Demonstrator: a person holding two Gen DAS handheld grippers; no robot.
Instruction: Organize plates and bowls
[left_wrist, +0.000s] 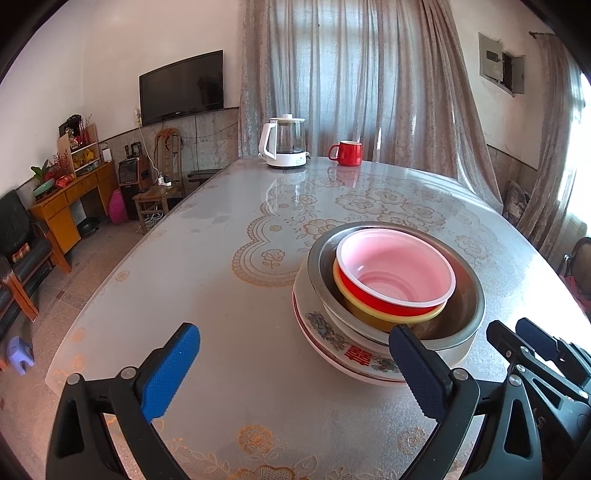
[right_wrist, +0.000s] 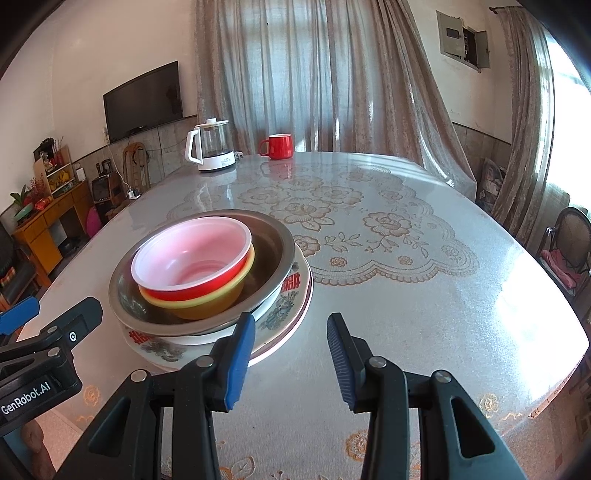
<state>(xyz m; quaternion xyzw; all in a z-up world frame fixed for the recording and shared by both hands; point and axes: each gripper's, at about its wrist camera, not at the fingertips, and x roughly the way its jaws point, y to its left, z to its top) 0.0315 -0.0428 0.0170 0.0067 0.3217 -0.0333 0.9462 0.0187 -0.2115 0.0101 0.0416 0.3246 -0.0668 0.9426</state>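
Observation:
On the table, one stack holds a red bowl with a pale inside (left_wrist: 395, 273) (right_wrist: 192, 258), nested in a yellow bowl (left_wrist: 369, 314) (right_wrist: 207, 306). Both sit in a steel bowl (left_wrist: 469, 295) (right_wrist: 273, 251) on flower-patterned plates (left_wrist: 332, 339) (right_wrist: 288, 314). My left gripper (left_wrist: 291, 369) stands wide open just short of the stack, holding nothing. Its right finger (left_wrist: 417, 373) overlaps the stack's near rim in the left wrist view. My right gripper (right_wrist: 291, 362) is partly open and empty, at the stack's near right side, with its left finger (right_wrist: 240, 362) in front of the plates' edge.
A white-based glass kettle (left_wrist: 282, 142) (right_wrist: 212, 147) and a red mug (left_wrist: 347, 152) (right_wrist: 279, 146) stand at the far edge of the glass-topped table (left_wrist: 221, 295) (right_wrist: 406, 277). A chair (right_wrist: 569, 243) stands at the right; wooden furniture is on the left.

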